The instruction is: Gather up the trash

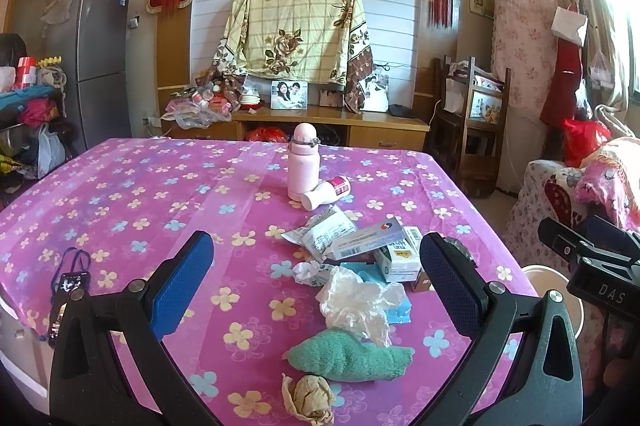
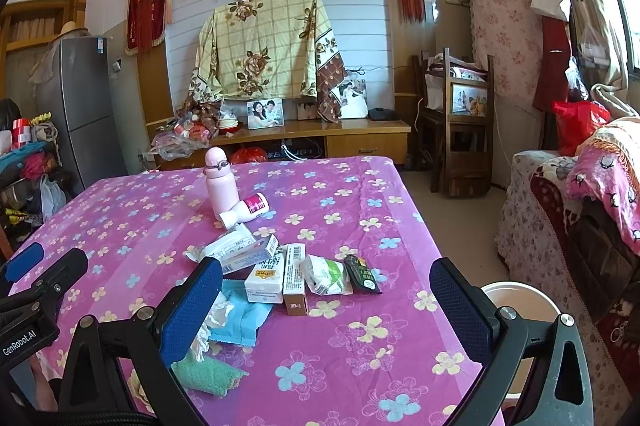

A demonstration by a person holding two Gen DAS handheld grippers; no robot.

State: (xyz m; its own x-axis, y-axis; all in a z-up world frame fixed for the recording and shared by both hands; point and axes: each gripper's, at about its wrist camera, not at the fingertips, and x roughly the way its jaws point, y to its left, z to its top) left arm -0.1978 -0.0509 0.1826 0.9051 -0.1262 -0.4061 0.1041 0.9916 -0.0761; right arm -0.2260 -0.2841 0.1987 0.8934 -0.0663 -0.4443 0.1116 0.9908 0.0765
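Observation:
A pile of trash lies on the pink flowered table (image 1: 120, 194): crumpled white tissue (image 1: 356, 300), a brown paper ball (image 1: 308, 400), small cartons (image 1: 370, 238) and wrappers. In the right wrist view the pile shows as white cartons (image 2: 266, 276), a green-white wrapper (image 2: 328, 274) and a dark packet (image 2: 362, 274). My left gripper (image 1: 316, 286) is open and empty above the tissue. My right gripper (image 2: 326, 310) is open and empty, near the cartons. A white bin (image 2: 520, 310) stands beside the table's right edge.
A pink bottle (image 1: 303, 162) stands mid-table with a white bottle (image 1: 326, 194) lying beside it. A green towel (image 1: 352, 356) lies near the front edge, a blue pack (image 2: 240, 322) under the tissue. A phone (image 1: 68, 286) lies at the left edge. A sofa (image 2: 580, 210) is right.

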